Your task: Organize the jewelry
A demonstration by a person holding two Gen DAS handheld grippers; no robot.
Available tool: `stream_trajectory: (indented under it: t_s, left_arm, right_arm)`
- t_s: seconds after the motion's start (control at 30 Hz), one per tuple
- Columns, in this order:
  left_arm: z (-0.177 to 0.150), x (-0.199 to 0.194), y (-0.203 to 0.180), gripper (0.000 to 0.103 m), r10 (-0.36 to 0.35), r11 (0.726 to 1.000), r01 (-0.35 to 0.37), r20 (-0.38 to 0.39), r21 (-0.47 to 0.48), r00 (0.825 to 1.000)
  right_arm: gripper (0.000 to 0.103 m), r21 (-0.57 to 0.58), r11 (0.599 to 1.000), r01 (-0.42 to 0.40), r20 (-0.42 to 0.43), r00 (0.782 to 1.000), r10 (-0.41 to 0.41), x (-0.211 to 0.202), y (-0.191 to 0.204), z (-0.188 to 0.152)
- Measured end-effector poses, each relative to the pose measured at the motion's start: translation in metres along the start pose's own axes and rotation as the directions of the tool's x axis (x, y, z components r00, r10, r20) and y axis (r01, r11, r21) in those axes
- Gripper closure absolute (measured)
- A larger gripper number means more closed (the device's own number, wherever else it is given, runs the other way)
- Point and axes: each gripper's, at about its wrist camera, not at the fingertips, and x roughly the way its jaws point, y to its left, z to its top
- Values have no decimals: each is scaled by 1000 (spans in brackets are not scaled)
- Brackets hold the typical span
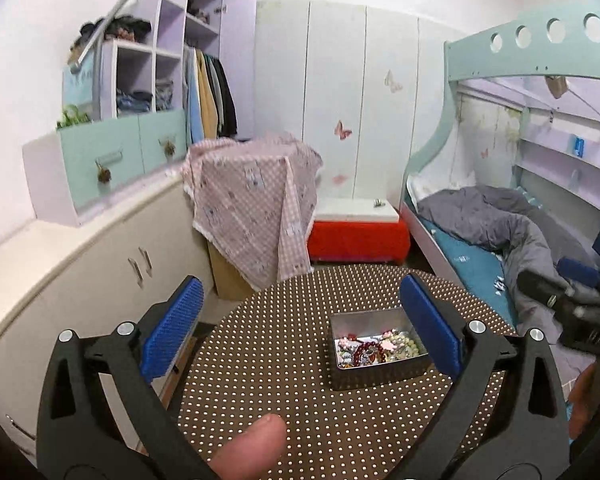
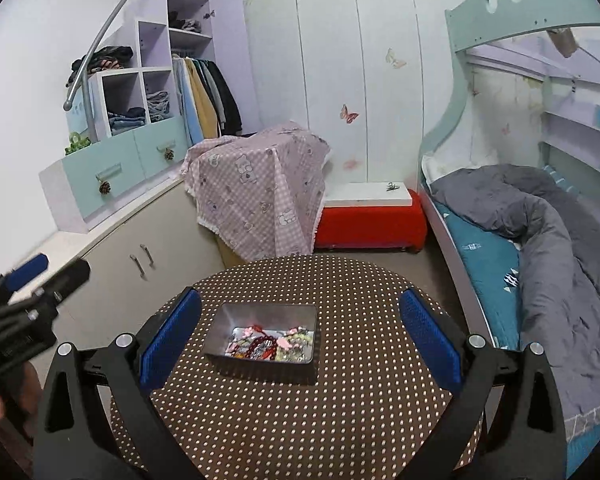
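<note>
A small rectangular metal tin stands on a round brown table with white dots. Inside lies a heap of jewelry: red beads, pale beads and pink pieces. My left gripper is open and empty, held above the table, the tin by its right finger. In the right wrist view the tin with the jewelry sits between the fingers of my right gripper, which is open, empty and above the table. Each gripper shows at the edge of the other's view.
A cream cabinet stands to the left, a box under a pink checked cloth behind the table, a red bench beyond it. A bunk bed with a grey quilt runs along the right.
</note>
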Motion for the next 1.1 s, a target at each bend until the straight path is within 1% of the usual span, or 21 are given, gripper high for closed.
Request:
stream_trajectory:
  t_s: [0.13, 0.23, 0.33, 0.57, 0.77, 0.87, 1.1]
  left_arm:
    - [4, -18, -2, 6, 45, 999, -45, 35, 13, 998]
    - [4, -22, -3, 6, 69, 997, -70, 39, 26, 997]
    - [5, -27, -4, 6, 89, 995, -90, 45, 29, 995]
    - [7, -40, -3, 6, 92, 995, -94, 70, 18, 993]
    - [10, -53, -4, 6, 91, 996, -92, 110, 10, 990]
    - [10, -55, -4, 6, 94, 995, -96, 124, 8, 988]
    - [7, -54, -1, 6, 91, 996, -90, 128, -17, 988]
  right_arm:
    - [7, -14, 999, 30, 24, 999, -29, -13, 7, -3]
    - [7, -18, 998, 52, 47, 998, -52, -22, 9, -2]
    - [7, -11, 998, 57, 61, 997, -56, -29, 11, -4]
    - [7, -18, 997, 76, 89, 993, -74, -38, 15, -4]
    - [7, -25, 996, 84, 107, 991, -80, -44, 19, -3]
    - [7, -23, 996, 83, 111, 991, -80, -46, 20, -2]
    - [7, -26, 996, 91, 114, 990, -87, -46, 20, -2]
